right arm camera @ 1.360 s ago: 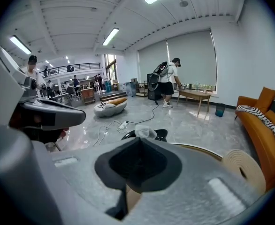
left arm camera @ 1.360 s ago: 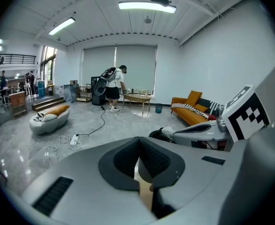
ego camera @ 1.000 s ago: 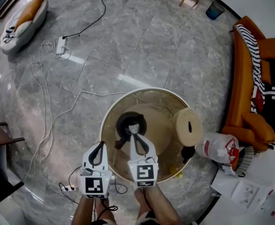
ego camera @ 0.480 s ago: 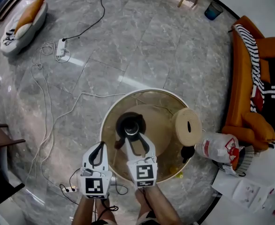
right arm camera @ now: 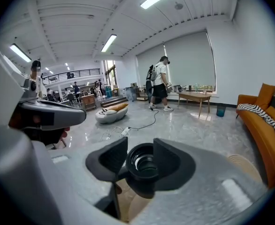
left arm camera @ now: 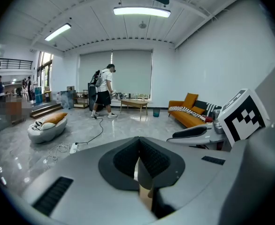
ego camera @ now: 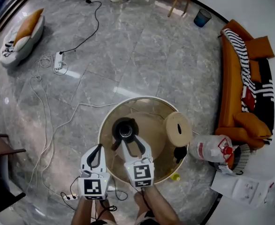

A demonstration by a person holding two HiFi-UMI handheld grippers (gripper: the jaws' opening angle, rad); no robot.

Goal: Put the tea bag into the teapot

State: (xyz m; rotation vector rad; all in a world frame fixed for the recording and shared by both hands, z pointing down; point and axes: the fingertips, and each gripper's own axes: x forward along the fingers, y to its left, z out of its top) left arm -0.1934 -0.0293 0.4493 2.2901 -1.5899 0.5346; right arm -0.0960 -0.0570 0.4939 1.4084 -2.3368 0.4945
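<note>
Teapot look: here's the teapot (ego camera: 125, 129), black and round, with a thick rim. Its wide mouth is open, with no lid on it, and the inside is glossy.
Teapot place: it stands on the left half of the round table (ego camera: 152, 118), right in front of the right gripper's jaws. In the right gripper view its mouth fills the gap between them.
Tea bag: there's a pale patch down inside the pot's mouth. Whether that's the bag or just a gleam, I can't tell.
Right gripper: the right gripper (ego camera: 130, 142) has its jaws spread, and they've just been opening. Nothing is pinched between them, and the pads are clear of the pot's rim.
Left gripper: the left gripper (ego camera: 99, 148) hangs at the table's near-left edge. Its jaws are pressed together with nothing between them.
Count, task things: one teapot, two grippers.
Count, on the table: one beige disc with a dark slot (ego camera: 177, 129) on the right side, and one small black thing (ego camera: 179, 153) just below it.
Count, around the table: one small yellow thing (ego camera: 175, 176) at the near-right edge, one clear plastic bag with red print (ego camera: 212, 148) and one orange sofa (ego camera: 243, 93) along the right wall.
Count, farther off: one pale floor cushion with an orange pillow (ego camera: 22, 32) and one power strip (ego camera: 58, 59), with its cords trailing over the grey floor.
</note>
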